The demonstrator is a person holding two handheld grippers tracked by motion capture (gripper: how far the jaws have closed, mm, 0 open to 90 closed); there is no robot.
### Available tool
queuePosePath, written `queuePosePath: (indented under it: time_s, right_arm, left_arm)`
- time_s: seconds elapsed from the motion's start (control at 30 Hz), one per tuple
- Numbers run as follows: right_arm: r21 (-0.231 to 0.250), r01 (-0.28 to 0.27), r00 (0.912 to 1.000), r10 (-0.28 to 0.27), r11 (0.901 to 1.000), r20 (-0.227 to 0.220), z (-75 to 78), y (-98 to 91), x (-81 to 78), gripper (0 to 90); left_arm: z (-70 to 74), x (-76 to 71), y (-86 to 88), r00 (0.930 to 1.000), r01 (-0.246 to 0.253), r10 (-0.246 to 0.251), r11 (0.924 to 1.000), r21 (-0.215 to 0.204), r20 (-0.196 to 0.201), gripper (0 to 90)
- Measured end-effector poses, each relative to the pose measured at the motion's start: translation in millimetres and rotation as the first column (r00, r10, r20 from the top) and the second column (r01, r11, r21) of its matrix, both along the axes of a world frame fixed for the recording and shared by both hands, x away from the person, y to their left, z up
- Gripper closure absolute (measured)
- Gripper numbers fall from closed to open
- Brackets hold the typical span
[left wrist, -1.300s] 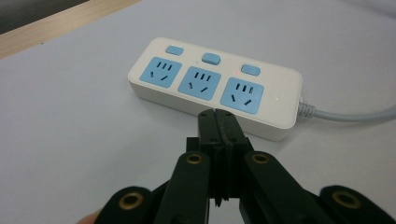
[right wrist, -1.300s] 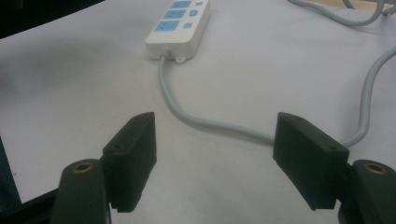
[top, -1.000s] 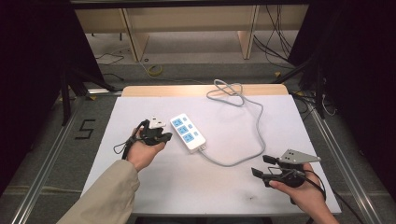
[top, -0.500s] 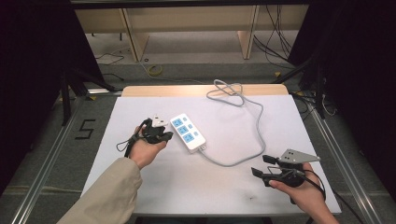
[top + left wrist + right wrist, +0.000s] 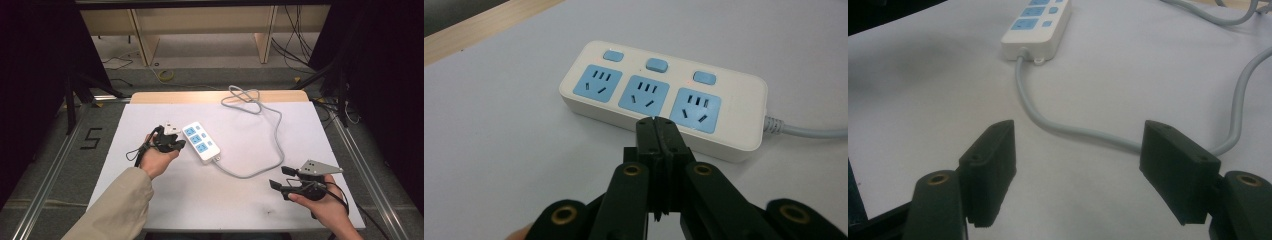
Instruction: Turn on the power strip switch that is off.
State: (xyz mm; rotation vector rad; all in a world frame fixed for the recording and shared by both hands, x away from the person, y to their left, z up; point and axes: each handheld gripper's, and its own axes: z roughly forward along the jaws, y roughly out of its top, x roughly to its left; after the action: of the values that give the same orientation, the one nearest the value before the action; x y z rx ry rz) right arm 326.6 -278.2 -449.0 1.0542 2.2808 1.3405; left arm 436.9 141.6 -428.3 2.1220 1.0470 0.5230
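Note:
A white power strip (image 5: 201,143) with three blue sockets lies left of the middle of the white table (image 5: 240,210). Its grey cable (image 5: 272,150) curves right and back to a loose coil (image 5: 244,95). My left gripper (image 5: 182,144) is shut and empty, its tips just short of the strip's near side. In the left gripper view the closed tips (image 5: 656,123) point between the middle and right sockets of the strip (image 5: 729,107). My right gripper (image 5: 279,177) hovers open near the front right. In the right gripper view its jaws (image 5: 1078,150) frame the cable (image 5: 1073,131) farther off.
A wooden strip (image 5: 165,97) edges the table's far side, with shelf legs and floor cables behind it. Metal rails run along both sides. A "5" (image 5: 91,138) is marked on the floor at the left.
My left gripper has edged slightly right toward the power strip. The right gripper has stayed put and open.

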Motion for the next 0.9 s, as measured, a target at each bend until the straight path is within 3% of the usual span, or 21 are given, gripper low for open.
queuePosePath:
  time_s: [0.9]
  right_arm:
    - [-0.003, -0.003, 1.0000, 0.003, 1.0000, 0.000, -0.4, 0.0, 0.7, 31.5]
  left_arm:
    - [3.2, 7.4, -11.2, 0.9999, -0.002, 0.001, 0.9995, -0.032, -0.010, 89.9]
